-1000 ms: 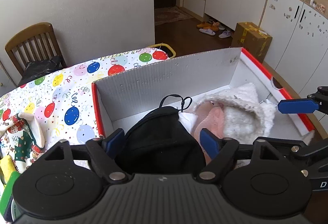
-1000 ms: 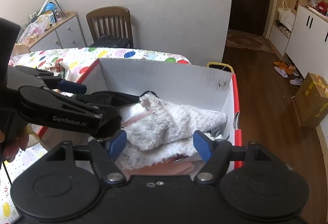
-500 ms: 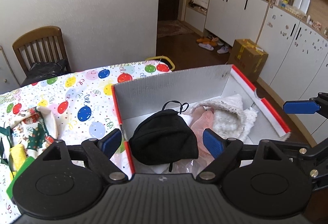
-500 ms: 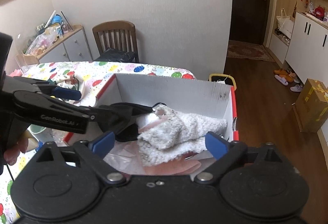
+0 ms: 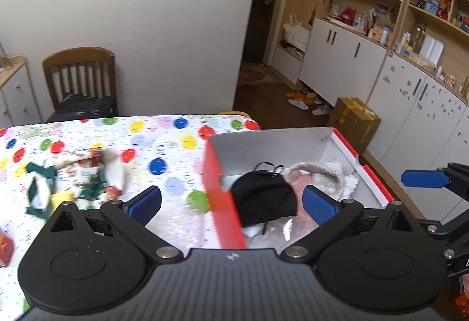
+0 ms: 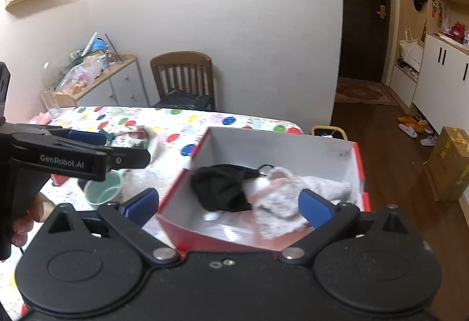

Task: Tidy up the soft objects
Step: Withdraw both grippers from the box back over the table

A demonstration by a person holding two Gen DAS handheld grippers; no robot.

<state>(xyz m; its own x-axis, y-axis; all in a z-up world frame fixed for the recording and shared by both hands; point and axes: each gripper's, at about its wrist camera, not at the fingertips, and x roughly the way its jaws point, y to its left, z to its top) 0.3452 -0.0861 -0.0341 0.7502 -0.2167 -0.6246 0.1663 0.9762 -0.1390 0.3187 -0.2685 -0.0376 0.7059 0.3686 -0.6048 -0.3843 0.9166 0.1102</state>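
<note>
two tools (image 5: 231, 205) (image 6: 228, 205) empty, spread above box (image 5: 293, 142), black hat (image 5: 262, 197) inside

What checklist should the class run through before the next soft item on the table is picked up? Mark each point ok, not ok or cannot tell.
1. Left tool open and holding nothing: ok.
2. Right tool open and holding nothing: ok.
3. Black hat lies inside the red box: ok.
4. White fluffy garment lies fully inside the box: ok.
5. Next item, the Christmas-print cloth, lies uncovered on the balloon tablecloth: ok, though the picture is blurred.
6. Green cup stands clear of the path to that cloth: cannot tell.
</note>
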